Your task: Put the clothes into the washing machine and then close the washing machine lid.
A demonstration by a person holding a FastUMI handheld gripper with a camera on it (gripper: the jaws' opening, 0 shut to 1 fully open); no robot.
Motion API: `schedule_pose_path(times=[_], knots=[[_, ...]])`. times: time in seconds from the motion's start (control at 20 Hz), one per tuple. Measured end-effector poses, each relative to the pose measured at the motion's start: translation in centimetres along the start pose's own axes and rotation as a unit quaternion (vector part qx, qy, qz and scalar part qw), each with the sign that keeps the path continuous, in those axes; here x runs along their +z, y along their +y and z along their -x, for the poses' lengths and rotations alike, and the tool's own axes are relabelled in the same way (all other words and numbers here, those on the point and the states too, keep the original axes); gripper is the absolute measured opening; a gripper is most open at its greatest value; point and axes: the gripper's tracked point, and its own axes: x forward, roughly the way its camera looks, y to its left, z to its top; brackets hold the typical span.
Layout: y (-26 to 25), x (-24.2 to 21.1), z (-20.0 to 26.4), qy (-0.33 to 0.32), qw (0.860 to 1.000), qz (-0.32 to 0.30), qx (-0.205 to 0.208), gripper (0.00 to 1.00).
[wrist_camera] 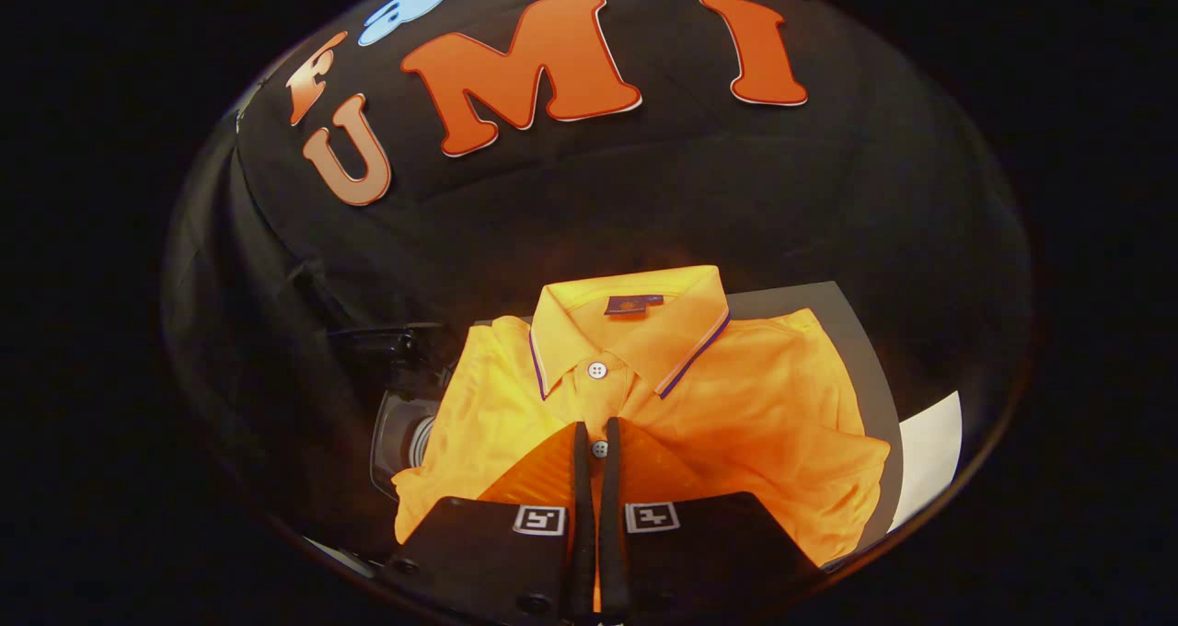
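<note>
Gripper view: tool [597,442] nearly pressed together, pinching the orange polo shirt [736,405] at its placket.

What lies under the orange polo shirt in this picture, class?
The orange polo shirt rests on a dark flat surface, with a white sheet showing past its edge. A dark machine part shows beside it. Whatever lies directly beneath the shirt is covered. The fingers are nearly closed over its placket.

Orange shirt [736,405] (folded) on grey board [828,308]
</note>
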Motion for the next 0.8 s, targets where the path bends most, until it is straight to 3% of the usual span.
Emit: schedule_pose_path(times=[0.25,0.45,0.8], knots=[[1.5,2.2,3.6,-0.047,0.999,-0.016,0.023,0.1],[3.1,3.5,6.2,-0.072,0.997,-0.017,0.019,0.1],[12.1,2.8,8.4,-0.101,0.994,-0.013,0.029,0.1]])
